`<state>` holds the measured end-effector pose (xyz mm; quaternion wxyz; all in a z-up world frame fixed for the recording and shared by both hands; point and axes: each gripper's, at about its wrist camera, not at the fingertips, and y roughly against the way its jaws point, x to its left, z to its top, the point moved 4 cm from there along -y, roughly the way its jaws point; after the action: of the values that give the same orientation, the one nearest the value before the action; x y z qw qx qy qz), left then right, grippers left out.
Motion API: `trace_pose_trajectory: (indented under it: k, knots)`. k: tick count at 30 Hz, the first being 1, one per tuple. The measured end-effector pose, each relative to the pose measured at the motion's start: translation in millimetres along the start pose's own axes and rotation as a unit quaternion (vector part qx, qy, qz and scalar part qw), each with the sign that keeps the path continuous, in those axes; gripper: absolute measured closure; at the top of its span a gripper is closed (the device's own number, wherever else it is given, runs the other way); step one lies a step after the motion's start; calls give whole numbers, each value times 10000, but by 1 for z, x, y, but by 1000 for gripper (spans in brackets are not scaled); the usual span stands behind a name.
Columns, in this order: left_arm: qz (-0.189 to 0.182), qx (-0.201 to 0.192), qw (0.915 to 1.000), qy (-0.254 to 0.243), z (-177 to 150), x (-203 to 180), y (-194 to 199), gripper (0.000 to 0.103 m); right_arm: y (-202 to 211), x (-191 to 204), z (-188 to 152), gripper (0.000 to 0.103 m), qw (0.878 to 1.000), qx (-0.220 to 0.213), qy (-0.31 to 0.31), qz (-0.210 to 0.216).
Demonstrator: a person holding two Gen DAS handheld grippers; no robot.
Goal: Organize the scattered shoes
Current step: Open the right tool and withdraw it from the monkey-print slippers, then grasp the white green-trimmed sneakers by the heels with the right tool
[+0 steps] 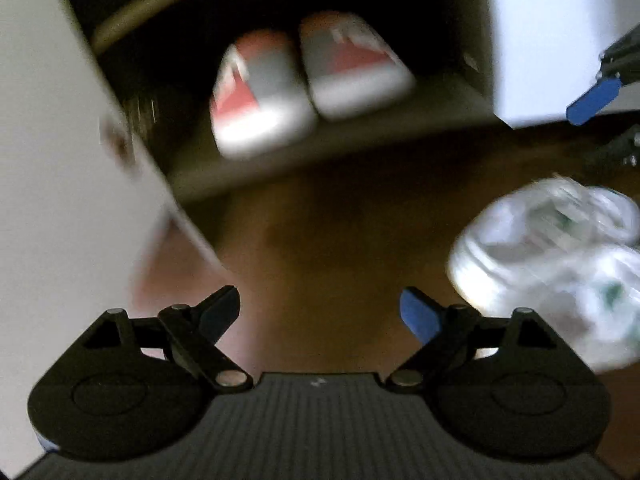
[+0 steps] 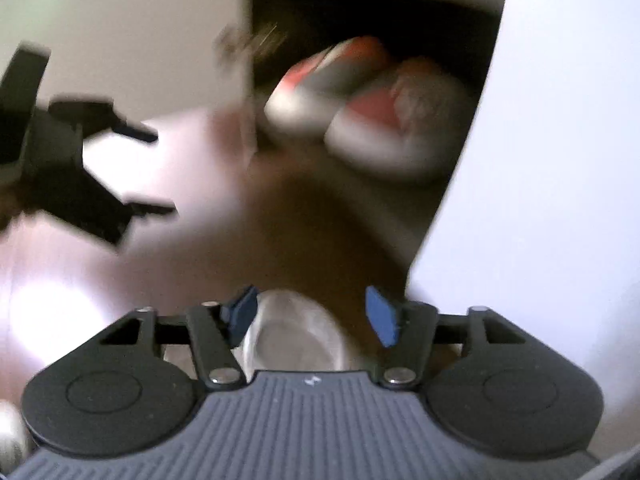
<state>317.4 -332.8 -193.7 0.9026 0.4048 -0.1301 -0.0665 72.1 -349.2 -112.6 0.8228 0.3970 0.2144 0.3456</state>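
Note:
A pair of red, grey and white shoes (image 1: 304, 80) stands side by side on the lowest shelf of a dark cabinet (image 1: 320, 152); it also shows in the right wrist view (image 2: 360, 112). A pair of white shoes with green marks (image 1: 560, 256) lies on the brown floor at the right. My left gripper (image 1: 320, 312) is open and empty above the floor, short of the shelf. My right gripper (image 2: 310, 316) is open, with a pale shoe toe (image 2: 294, 332) showing between and below its fingers. Both views are blurred.
White cabinet doors stand open at the left (image 1: 60, 160) and right (image 1: 560, 32) of the shelf. A higher shelf edge (image 1: 160, 4) runs above the shoes. The right gripper's blue finger (image 1: 592, 100) shows at the far right; the left gripper (image 2: 80, 160) shows in the right wrist view.

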Motion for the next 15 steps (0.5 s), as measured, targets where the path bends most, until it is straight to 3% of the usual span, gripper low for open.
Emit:
trace_pose_trajectory:
  k: [3,6,10,13,15]
  knots:
    - [-181,317,9990,272,-41,-42,26,13,1,15,-32,36,9955,528,725,305]
    - [-343,503,9967,545,-53,-60,34,13,-11,27,-27,28,9889,575,1274,510]
    - [-347,594,9933,929,-63,-63,41,13,-38,43,-17,18,9612,845,2405,1059]
    - [-307,573,9919,1094,-64,-59,45,13,-56,47,-2,19,9608,984,2274,1245]
    - [-292,559,9911,1171,-63,-55,45,13,-75,45,11,34,9684,1338,1769,1140]
